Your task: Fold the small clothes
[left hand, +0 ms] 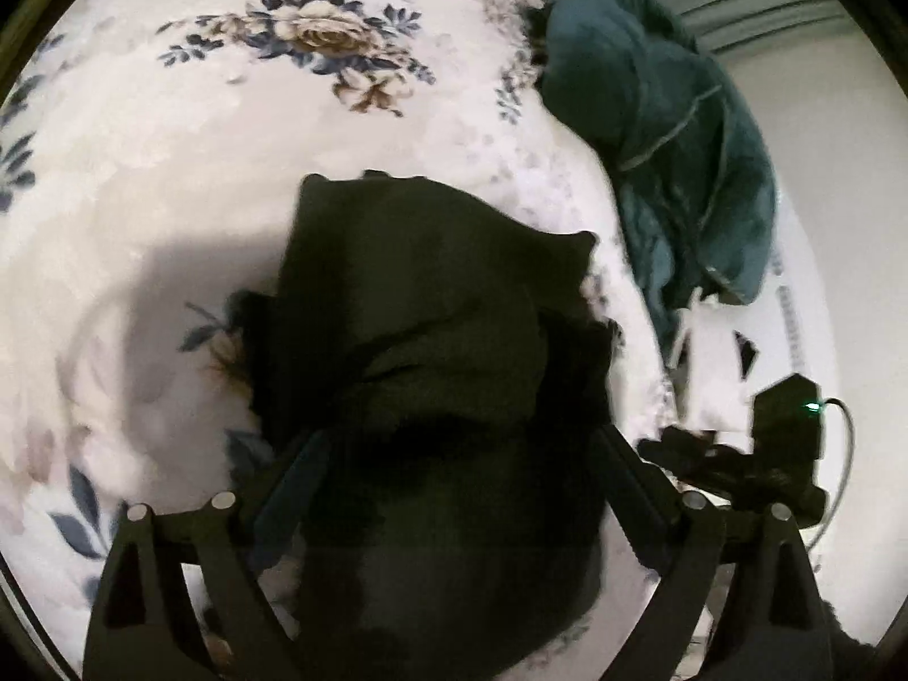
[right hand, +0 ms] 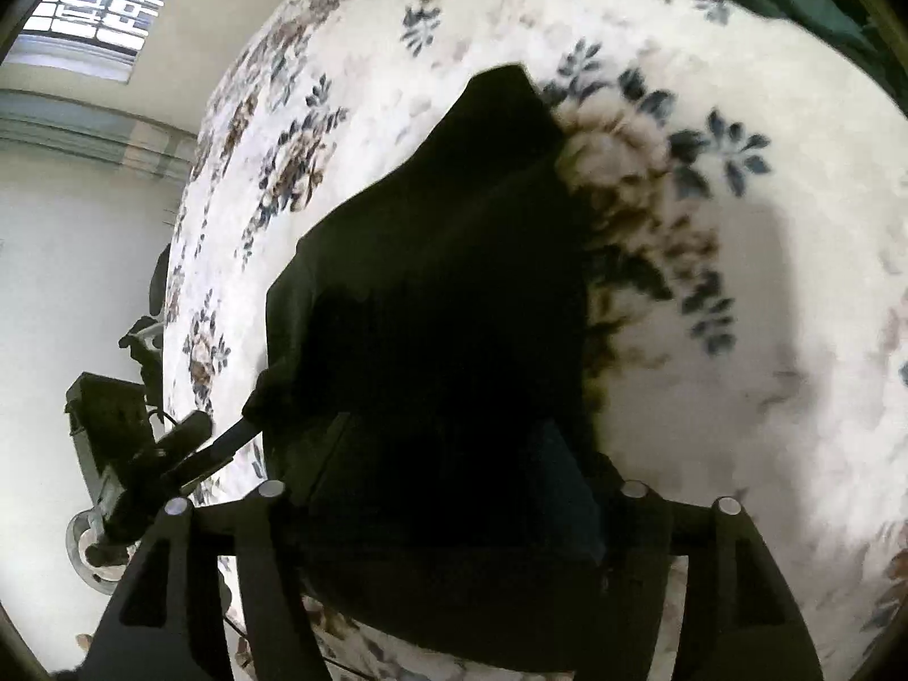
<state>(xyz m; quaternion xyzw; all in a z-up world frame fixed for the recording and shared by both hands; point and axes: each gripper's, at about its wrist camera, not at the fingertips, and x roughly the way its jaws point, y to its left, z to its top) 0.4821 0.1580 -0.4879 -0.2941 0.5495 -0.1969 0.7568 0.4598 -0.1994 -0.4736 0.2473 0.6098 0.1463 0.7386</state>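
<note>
Here, dark garment [left hand: 420,306] bunched and creased on floral bedspread [left hand: 170,170], both tools' grip state unclear.

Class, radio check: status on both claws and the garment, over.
Left claw buried in black garment, grip unclear. Right claw likewise. Garment bunched on floral bedspread. Teal blanket lies apart.

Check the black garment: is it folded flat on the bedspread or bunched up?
Bunched, not flat. The black garment rises off the floral bedspread in creased layers; whether either gripper's jaws pinch it cannot be told.
</note>
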